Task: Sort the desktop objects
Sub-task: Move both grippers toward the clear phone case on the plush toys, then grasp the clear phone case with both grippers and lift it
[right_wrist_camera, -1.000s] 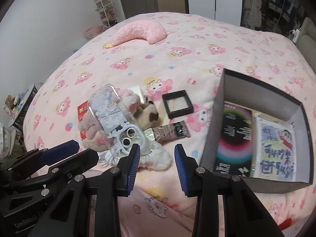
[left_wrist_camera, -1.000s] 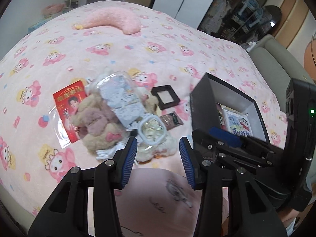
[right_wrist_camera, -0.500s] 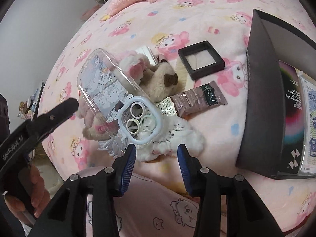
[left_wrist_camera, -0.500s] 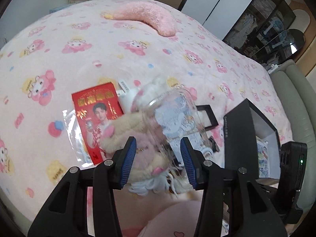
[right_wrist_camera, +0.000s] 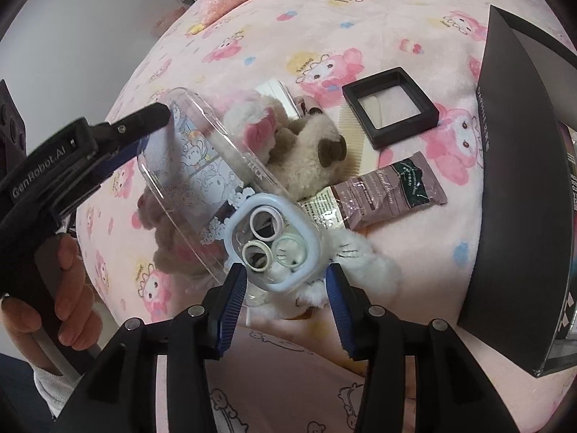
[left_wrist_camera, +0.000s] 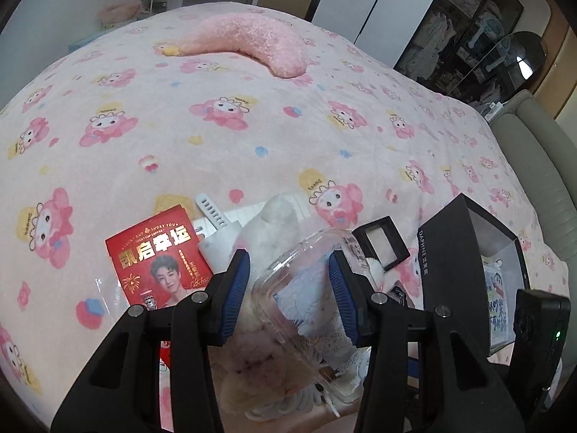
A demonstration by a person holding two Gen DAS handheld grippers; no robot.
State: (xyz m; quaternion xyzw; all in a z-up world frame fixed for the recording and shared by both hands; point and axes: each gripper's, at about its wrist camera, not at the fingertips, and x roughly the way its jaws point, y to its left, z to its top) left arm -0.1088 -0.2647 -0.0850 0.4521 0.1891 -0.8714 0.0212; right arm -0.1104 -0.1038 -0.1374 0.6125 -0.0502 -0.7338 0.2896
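Observation:
A clear phone case (right_wrist_camera: pixel 202 166) with cartoon print and a pale blue camera ring lies tilted on a pile of plush toys (right_wrist_camera: pixel 313 151). My left gripper (left_wrist_camera: pixel 290 285) comes in from the left and straddles the case's (left_wrist_camera: pixel 306 288) far end. Its jaws are closing, with the case between the blue pads, and no firm press shows. In the right wrist view that left gripper (right_wrist_camera: pixel 153 128) is held by a hand (right_wrist_camera: pixel 68 288). My right gripper (right_wrist_camera: pixel 285 292) sits low at the camera end. Its jaws are opening and the pads stand clear of the case.
An open black box (right_wrist_camera: pixel 515 180) with cards inside stands at the right. On the pink blanket lie a black square frame (right_wrist_camera: pixel 389 108), a hand cream sachet (right_wrist_camera: pixel 389 187), a comb (right_wrist_camera: pixel 353 137), a red packet (left_wrist_camera: pixel 158 263) and a white strap (left_wrist_camera: pixel 212 213). A pink crescent pillow (left_wrist_camera: pixel 249 39) lies far back.
The left gripper swung left and came down over the case's far end, which now sits between its pads. The right gripper dropped toward the camera end and its jaws widened.

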